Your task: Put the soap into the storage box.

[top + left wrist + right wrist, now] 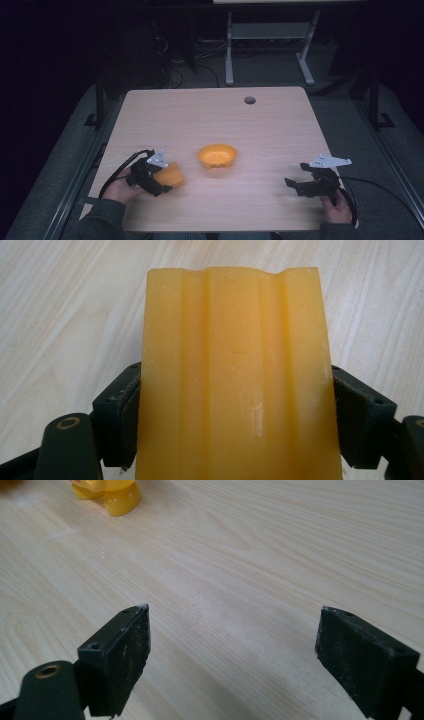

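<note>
On the near left part of the wooden table (210, 120), the left gripper (162, 184) holds an orange block (169, 176). In the left gripper view the block (235, 375) stands between the two black jaws, which press flat against its left and right sides, so the grip is closed on it. The block's facing side is smooth and waxy, with shallow grooves running along its length and a wavy far edge. Bare table shows past the block on every side. In the high view the person's left hand (120, 186) wraps the gripper's handle from the near edge of the table, and a black cable (116, 172) loops out to the left of it.

An orange bowl (217, 156) sits on the table around the middle, to the right of the held block and a little farther away; the two are near each other but apart. In the right gripper view a piece of the bowl (111, 492) shows at the far left corner.

The right gripper (295, 184) is on the near right part of the table, well apart from the bowl, held by the right hand (337, 207). In its own view the right gripper (232, 652) has its jaws spread wide, with nothing but bare wood grain between them. I cannot tell whether it touches the tabletop.
</note>
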Demonstrator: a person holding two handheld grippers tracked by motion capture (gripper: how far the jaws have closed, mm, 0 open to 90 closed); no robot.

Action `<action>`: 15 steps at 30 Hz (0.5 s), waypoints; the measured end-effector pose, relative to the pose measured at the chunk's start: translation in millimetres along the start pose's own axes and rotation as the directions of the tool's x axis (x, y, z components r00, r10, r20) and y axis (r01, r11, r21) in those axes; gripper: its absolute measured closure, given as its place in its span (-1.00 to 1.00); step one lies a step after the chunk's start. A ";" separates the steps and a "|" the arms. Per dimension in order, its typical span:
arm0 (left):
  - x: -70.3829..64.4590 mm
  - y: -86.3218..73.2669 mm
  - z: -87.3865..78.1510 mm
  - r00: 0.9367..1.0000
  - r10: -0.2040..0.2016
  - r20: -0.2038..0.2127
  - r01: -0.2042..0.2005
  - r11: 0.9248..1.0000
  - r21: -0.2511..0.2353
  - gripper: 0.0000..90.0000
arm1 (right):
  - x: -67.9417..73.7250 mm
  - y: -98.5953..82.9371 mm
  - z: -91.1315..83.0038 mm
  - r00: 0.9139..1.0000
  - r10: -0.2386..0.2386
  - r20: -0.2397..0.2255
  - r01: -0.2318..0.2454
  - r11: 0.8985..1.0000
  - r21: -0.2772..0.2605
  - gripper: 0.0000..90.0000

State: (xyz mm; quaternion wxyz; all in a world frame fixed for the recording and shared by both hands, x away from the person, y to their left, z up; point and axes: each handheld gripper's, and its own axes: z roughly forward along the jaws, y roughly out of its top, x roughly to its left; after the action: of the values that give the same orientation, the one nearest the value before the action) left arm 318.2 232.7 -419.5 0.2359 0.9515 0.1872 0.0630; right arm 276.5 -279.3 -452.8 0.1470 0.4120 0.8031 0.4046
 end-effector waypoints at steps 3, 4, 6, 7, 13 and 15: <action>1.0 3.1 -2.9 1.000 -0.007 0.004 0.007 1.000 -0.006 -0.54 | 0.0 -0.2 -0.9 1.000 0.005 0.001 -0.005 1.000 -0.005 -0.69; 1.7 4.5 -4.2 1.000 -0.001 0.004 0.001 1.000 -0.008 -0.54 | 0.2 -0.3 -1.3 1.000 0.008 0.003 -0.008 1.000 -0.007 -0.69; 2.0 7.0 -6.5 1.000 0.006 -0.002 -0.006 1.000 -0.010 -0.54 | 0.1 -0.3 -2.1 1.000 0.006 0.004 -0.006 1.000 -0.013 -0.69; 1.9 8.1 -7.4 1.000 0.003 0.001 -0.003 1.000 -0.011 -0.54 | 0.2 -0.4 -2.4 1.000 0.008 0.006 -0.008 1.000 -0.014 -0.69; 3.4 15.0 -11.6 1.000 0.015 -0.007 -0.015 1.000 -0.013 -0.54 | 0.3 -0.3 -2.8 1.000 0.012 0.009 -0.012 1.000 -0.020 -0.69; 3.4 16.4 -12.3 1.000 0.010 -0.005 -0.011 1.000 -0.013 -0.54 | 0.2 -0.2 -3.0 1.000 0.015 0.012 -0.014 1.000 -0.022 -0.69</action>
State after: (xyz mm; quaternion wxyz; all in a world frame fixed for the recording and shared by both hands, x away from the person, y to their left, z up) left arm 324.1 225.8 -400.9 0.2412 0.9508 0.1824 0.0680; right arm 274.6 -280.8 -451.1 0.1533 0.4185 0.7947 0.4121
